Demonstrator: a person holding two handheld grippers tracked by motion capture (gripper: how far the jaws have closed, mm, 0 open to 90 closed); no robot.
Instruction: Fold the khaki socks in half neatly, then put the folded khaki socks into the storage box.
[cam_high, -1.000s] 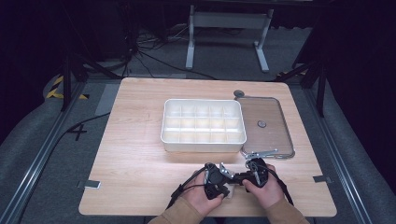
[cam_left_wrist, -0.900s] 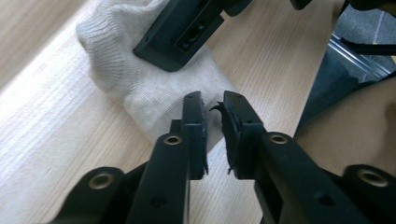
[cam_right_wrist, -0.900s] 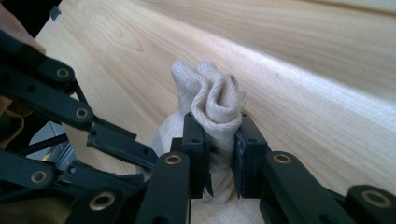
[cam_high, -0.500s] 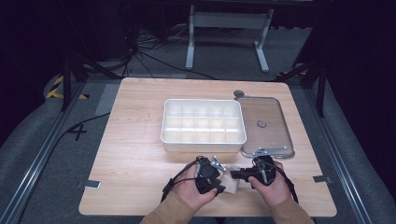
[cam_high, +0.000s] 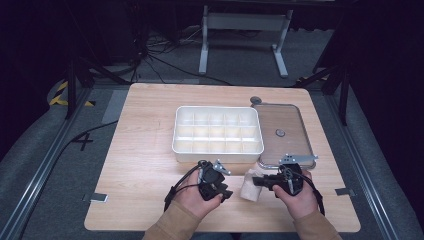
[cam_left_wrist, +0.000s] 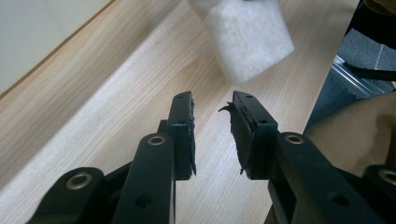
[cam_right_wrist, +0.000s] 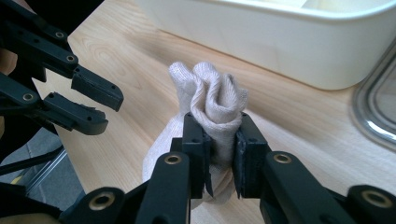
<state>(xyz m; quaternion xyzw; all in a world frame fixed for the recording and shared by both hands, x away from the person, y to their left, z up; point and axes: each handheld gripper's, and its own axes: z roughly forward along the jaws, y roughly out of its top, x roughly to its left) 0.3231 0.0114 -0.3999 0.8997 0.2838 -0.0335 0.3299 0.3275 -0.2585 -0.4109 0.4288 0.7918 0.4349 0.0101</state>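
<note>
A rolled beige cloth (cam_right_wrist: 210, 93) hangs just above the wooden table near its front edge, and my right gripper (cam_right_wrist: 219, 123) is shut on its bunched top. In the high view the cloth (cam_high: 249, 191) sits between the two hands, with the right gripper (cam_high: 258, 181) pointing left at it. My left gripper (cam_left_wrist: 212, 100) is open, its jaws have just been opening, and nothing lies between them. The cloth (cam_left_wrist: 250, 37) is a short way beyond its tips. The left gripper (cam_high: 226, 194) lies to the left of the cloth.
A white compartment box (cam_high: 217, 149) stands just behind the hands at mid-table. A flat metal lid (cam_high: 292, 117) with a small knob lies to its right. The table's front edge is close under the forearms.
The two hands have drawn apart: the left gripper opened and pulled away to the left, off the cloth. The right gripper shifted right, still gripping the cloth.
</note>
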